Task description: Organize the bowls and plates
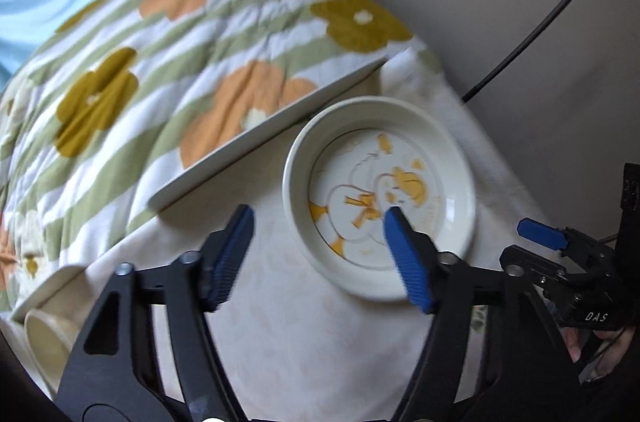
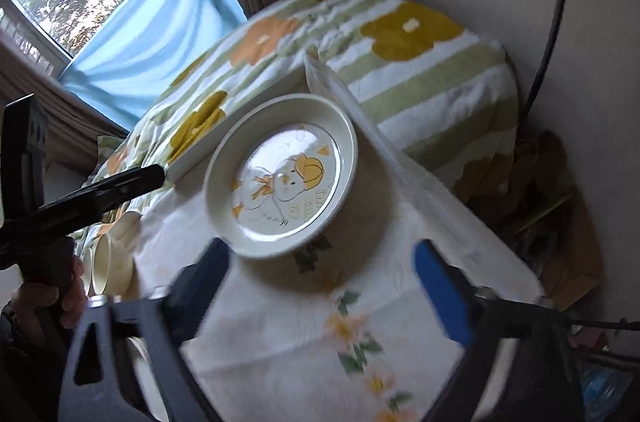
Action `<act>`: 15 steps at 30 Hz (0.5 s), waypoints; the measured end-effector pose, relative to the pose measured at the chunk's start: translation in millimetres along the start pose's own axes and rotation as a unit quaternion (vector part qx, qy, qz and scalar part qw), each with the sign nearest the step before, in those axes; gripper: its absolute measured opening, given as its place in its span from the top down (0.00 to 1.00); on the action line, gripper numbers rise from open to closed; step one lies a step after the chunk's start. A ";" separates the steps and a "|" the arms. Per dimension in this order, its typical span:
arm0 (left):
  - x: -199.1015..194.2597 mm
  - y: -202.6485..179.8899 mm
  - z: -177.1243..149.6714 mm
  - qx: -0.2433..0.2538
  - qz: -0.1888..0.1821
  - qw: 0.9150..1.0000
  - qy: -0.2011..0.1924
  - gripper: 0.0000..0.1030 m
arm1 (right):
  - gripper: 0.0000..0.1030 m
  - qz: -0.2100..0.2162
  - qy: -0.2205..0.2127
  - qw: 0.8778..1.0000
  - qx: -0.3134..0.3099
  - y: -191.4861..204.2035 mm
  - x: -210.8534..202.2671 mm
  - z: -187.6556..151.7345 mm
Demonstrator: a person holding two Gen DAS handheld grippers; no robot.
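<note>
Left wrist view is showing the left gripper [image 1: 320, 222] with jaws spread wide, straddling the near rim of the duck-printed bowl [image 1: 380, 198] on the bench [image 1: 280, 322]. Closing squarely on that rim, I judge, is keeping it level; the right gripper [image 2: 320, 262] is hanging wide-jawed nearby.

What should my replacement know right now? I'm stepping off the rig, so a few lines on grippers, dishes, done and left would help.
Left gripper: open, empty, one finger over the near part of the duck plate.
Right gripper: open, empty, just short of the same plate.
The duck plate lies flat on the table cloth. A white tray sits tilted beside it against the floral blanket. Cream bowls lie at the table's left edge.
Done: nothing visibly stacked.
Left: grasp the plate, gather the dishes.
</note>
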State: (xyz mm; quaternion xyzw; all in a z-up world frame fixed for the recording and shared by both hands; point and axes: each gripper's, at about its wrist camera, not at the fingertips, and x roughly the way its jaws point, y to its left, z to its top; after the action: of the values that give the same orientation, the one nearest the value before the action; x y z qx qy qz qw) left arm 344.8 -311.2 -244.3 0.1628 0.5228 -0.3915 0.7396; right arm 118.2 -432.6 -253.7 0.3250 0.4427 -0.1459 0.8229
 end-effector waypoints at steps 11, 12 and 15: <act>75.2 11.6 21.6 0.017 -0.001 0.998 0.064 0.79 | 0.63 0.013 0.024 0.998 0.051 -13.7 55.1 16.7; 77.3 12.1 22.4 0.018 0.001 0.998 0.065 0.81 | 0.67 0.014 0.026 0.998 0.052 -13.6 57.9 17.2; 76.8 13.7 22.9 0.018 -0.001 0.998 0.063 0.82 | 0.80 0.014 0.027 0.998 0.056 -13.3 61.1 18.7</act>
State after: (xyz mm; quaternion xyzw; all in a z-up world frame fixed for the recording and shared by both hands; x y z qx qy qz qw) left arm 381.1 -348.8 -306.6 0.2002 0.5611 -0.3904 0.7019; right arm 157.5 -452.0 -302.0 0.3809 0.4508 -0.1499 0.7932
